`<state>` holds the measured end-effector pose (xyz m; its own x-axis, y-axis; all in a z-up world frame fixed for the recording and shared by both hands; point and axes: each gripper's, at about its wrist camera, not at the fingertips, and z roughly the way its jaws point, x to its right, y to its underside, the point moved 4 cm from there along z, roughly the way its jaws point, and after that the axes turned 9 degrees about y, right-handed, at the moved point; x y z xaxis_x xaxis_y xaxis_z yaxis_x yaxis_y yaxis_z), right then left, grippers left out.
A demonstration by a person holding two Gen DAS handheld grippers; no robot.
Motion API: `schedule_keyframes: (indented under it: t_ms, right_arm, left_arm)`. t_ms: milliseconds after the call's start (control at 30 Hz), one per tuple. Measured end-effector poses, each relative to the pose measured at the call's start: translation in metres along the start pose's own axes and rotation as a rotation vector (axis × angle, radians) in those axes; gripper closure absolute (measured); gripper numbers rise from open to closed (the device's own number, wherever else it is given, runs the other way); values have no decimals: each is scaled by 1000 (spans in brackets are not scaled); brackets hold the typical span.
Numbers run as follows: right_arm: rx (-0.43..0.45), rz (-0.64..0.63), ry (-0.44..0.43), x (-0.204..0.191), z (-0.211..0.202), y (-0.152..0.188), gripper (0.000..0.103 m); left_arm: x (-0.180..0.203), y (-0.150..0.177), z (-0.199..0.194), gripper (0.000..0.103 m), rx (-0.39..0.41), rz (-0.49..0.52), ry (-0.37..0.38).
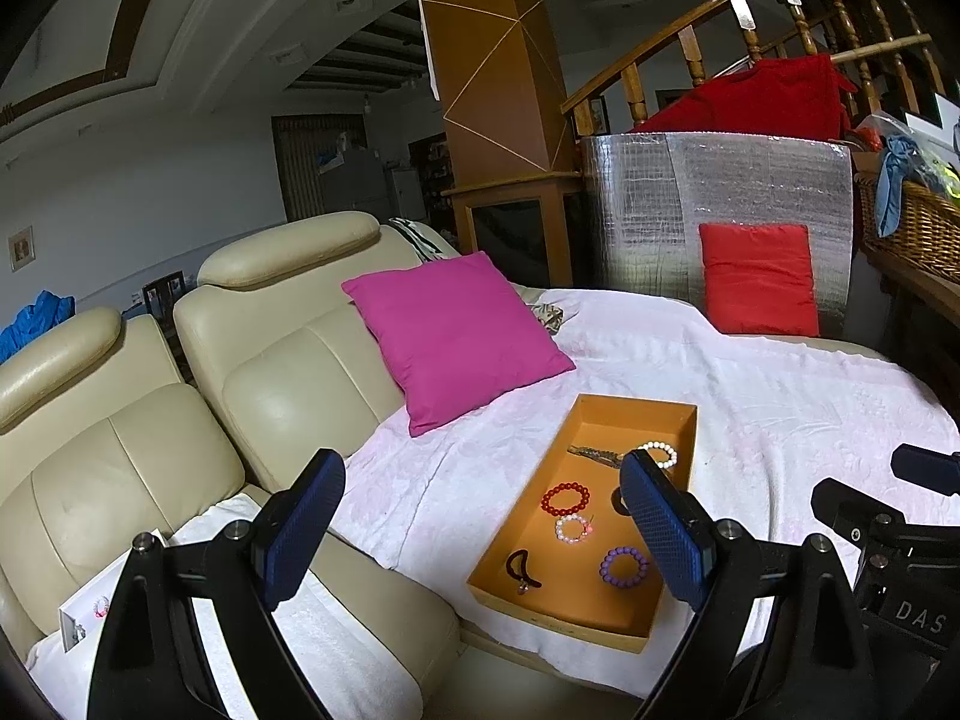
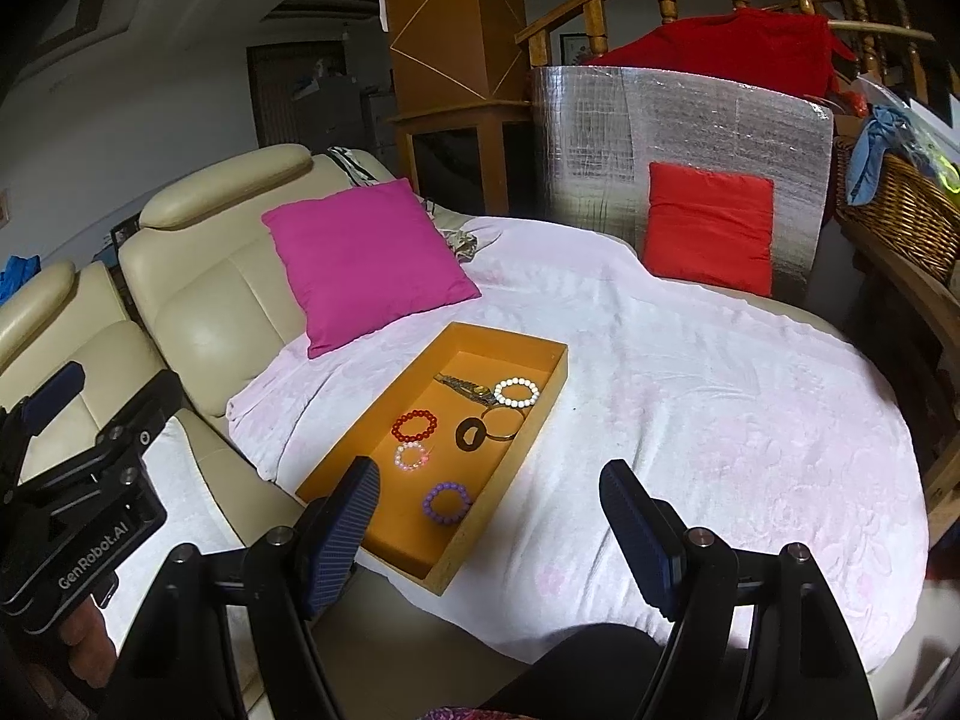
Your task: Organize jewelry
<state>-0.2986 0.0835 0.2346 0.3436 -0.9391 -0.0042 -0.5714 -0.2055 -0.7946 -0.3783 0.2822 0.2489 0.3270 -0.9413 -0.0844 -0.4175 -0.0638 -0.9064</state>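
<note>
An orange tray [image 1: 600,621] lies on a white blanket on the sofa. In it are a red bead bracelet [image 1: 565,498], a pink-white one [image 1: 573,528], a purple one [image 1: 624,566], a white one [image 1: 658,454], a black hair tie [image 1: 521,567] and a metal watch [image 1: 594,454]. My left gripper [image 1: 480,468] hangs open and empty just short of the tray's left side. In the right wrist view my right gripper [image 2: 492,474] is open and empty over the tray's near right corner [image 2: 441,585]. A dark ring [image 2: 471,435] and a gold bangle [image 2: 503,420] show there too.
A magenta cushion [image 1: 456,336] leans behind the tray, and a red cushion [image 1: 759,279] stands against a silver foil panel [image 1: 720,198]. A white card with a small pink piece [image 1: 99,606] lies on the left seat. A wicker basket [image 1: 918,228] sits at the right.
</note>
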Motion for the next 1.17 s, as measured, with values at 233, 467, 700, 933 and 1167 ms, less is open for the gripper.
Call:
schedule_keyframes:
  t_ms: [233, 467, 700, 933, 1167]
  right_arm:
    - [-12, -6, 3, 0, 7, 0, 24]
    - [-30, -5, 5, -2, 25, -5, 24]
    - [-43, -27, -2, -9, 50, -13, 24]
    - [-79, -5, -30, -4, 83, -16, 24]
    - [-96, 53, -21, 44, 116, -19, 24]
  left_arm:
    - [1, 2, 6, 10, -15, 0, 1]
    - [2, 5, 21, 10, -38, 4, 9]
    - [0, 3, 41, 10, -58, -1, -5]
    - [8, 1, 65, 10, -85, 30, -28]
    - [49, -3, 100, 10, -119, 84, 39]
